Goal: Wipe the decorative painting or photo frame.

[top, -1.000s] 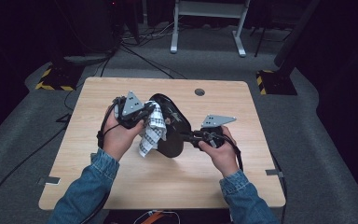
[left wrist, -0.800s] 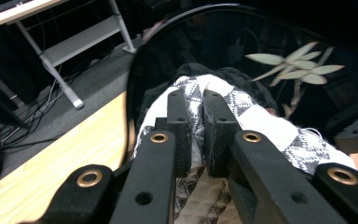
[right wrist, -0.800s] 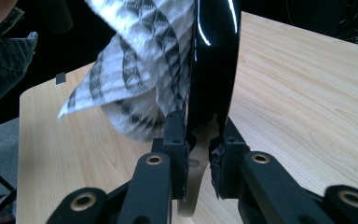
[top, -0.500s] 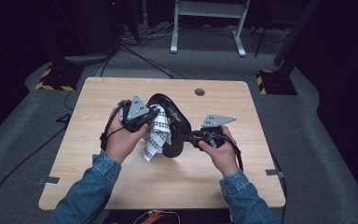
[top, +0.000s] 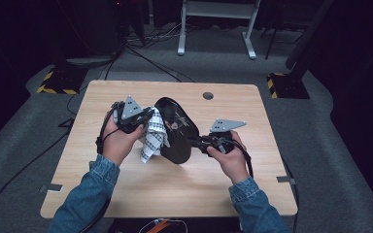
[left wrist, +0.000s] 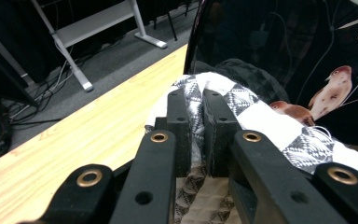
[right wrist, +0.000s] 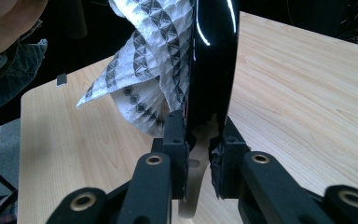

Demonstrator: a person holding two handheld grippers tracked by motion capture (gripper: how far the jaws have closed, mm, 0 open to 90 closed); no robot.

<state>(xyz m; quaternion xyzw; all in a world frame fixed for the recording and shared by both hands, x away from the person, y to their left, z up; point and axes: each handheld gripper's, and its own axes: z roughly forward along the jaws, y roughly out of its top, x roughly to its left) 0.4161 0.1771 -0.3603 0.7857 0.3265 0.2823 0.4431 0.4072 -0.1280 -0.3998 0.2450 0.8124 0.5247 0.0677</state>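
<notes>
A glossy black oval plate (top: 177,128) with bird pictures stands on edge above the wooden table (top: 126,184). My right gripper (top: 196,142) is shut on its rim, the jaws clamping the thin edge (right wrist: 212,56) from both sides. My left gripper (top: 145,119) is shut on a white cloth with a black triangle pattern (top: 153,138) and presses it against the plate's left face. In the left gripper view the cloth (left wrist: 261,116) bunches around the left gripper (left wrist: 200,93), right against the plate (left wrist: 261,46). The cloth (right wrist: 154,60) hangs down beside the plate in the right gripper view.
The table has a round cable hole (top: 208,95) near its far edge. Bare wood (right wrist: 307,93) lies around both hands. A white desk frame (top: 213,19) and cables stand on the grey floor beyond.
The left gripper with the cloth slid a little to the right across the plate and then back to the left. The right hand and the plate stayed put.
</notes>
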